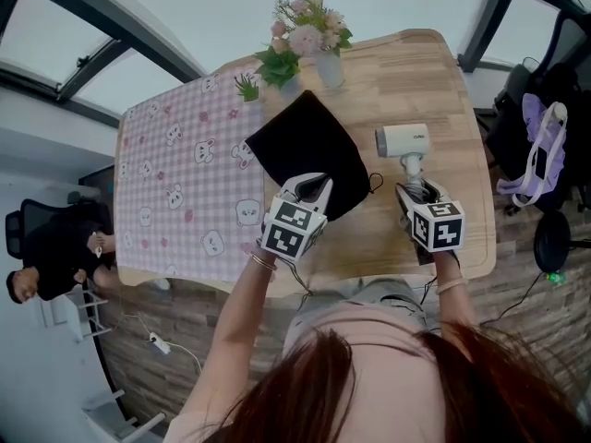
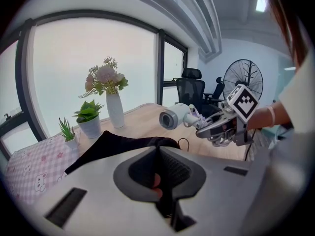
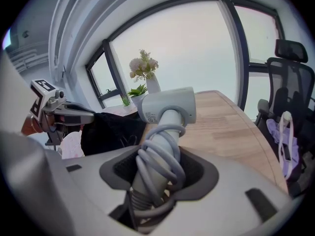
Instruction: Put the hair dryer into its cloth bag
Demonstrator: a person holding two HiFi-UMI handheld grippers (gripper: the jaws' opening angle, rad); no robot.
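Note:
A black cloth bag [image 1: 305,146] lies on the wooden table [image 1: 443,81], its near edge lifted. My left gripper [image 1: 312,186] is shut on that edge; in the left gripper view the bag [image 2: 118,144] spreads away from the closed jaws [image 2: 158,154]. The white hair dryer [image 1: 404,140] hangs over the table to the bag's right. My right gripper [image 1: 413,192] is shut on its handle, which has the grey cord wound round it [image 3: 160,156]. The dryer's head [image 3: 167,106] points toward the bag. The bag's mouth is hidden.
A vase of flowers [image 1: 319,44] and two small potted plants [image 1: 277,65] stand at the table's far edge behind the bag. A pink checked cloth [image 1: 180,183] covers the table's left part. A chair with a purple bag [image 1: 540,155] stands right. A person [image 1: 51,257] sits at left.

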